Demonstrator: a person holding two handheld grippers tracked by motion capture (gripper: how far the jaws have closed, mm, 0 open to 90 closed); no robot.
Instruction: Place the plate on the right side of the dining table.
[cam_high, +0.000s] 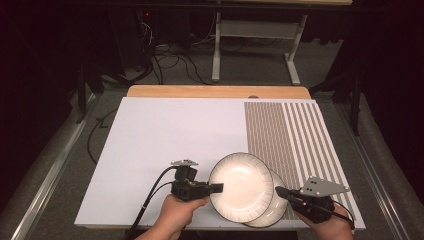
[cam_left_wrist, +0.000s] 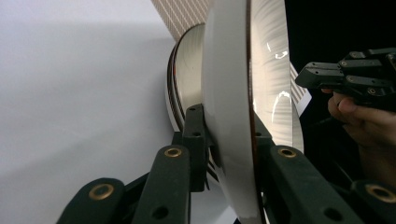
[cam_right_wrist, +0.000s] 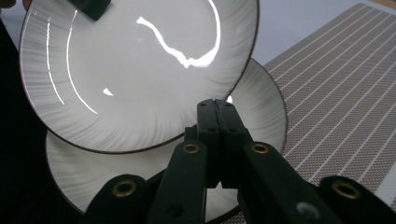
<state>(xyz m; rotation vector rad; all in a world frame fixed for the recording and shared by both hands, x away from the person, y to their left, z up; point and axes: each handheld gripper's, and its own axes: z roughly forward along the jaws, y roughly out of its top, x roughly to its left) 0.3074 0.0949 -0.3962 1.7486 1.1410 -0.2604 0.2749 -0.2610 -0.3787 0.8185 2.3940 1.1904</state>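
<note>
From above we see the left tongs (cam_high: 218, 188) clamped on the top plate (cam_high: 240, 186) rim; right tongs (cam_right_wrist: 217, 108) pinched shut, empty, over the lower plate (cam_right_wrist: 261, 107) on the desk (cam_high: 165, 135).

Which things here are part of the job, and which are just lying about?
In the job:
- top plate, clamped at its rim by the left hand-held gripper
- lower plate
- right hand-held gripper, shut, empty

Lying about:
- striped mat
- cables on the floor
</note>
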